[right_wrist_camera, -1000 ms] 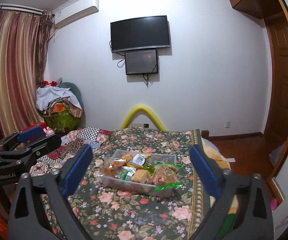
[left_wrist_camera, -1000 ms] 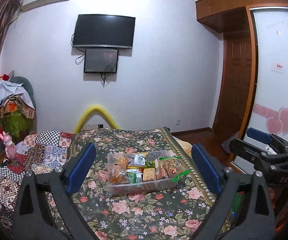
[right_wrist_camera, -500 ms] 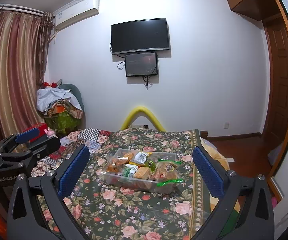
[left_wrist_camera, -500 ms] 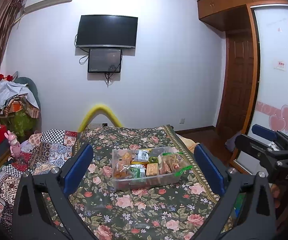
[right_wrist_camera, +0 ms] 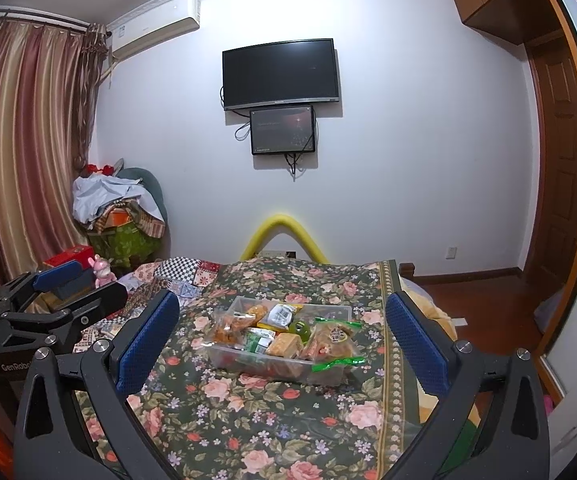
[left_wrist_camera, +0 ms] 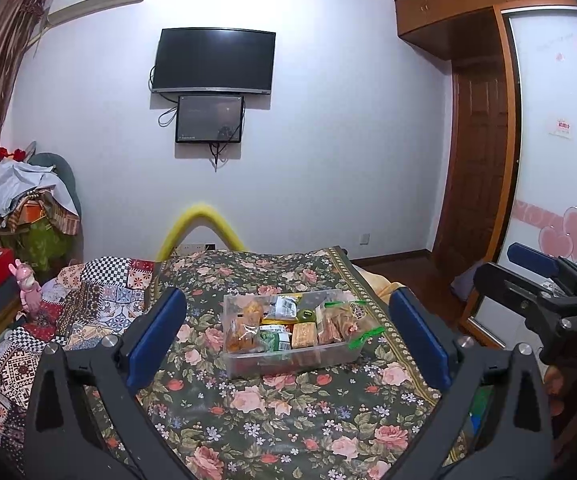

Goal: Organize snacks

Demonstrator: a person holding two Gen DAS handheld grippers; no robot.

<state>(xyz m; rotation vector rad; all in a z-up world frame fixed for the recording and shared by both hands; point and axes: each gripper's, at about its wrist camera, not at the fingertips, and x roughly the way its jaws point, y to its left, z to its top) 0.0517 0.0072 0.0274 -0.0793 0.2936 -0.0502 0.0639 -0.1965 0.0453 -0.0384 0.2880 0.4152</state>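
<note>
Both tongs released, nothing gripped
I see the left gripper [left_wrist_camera: 288, 340] and right gripper [right_wrist_camera: 282, 340] spread wide above the floral cloth [left_wrist_camera: 288, 408], snack bin [left_wrist_camera: 288, 356] ahead

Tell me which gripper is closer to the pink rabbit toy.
Left. The left gripper hovers at the left side of the bed, toward the pink rabbit toy; the right gripper is farther right.
</note>
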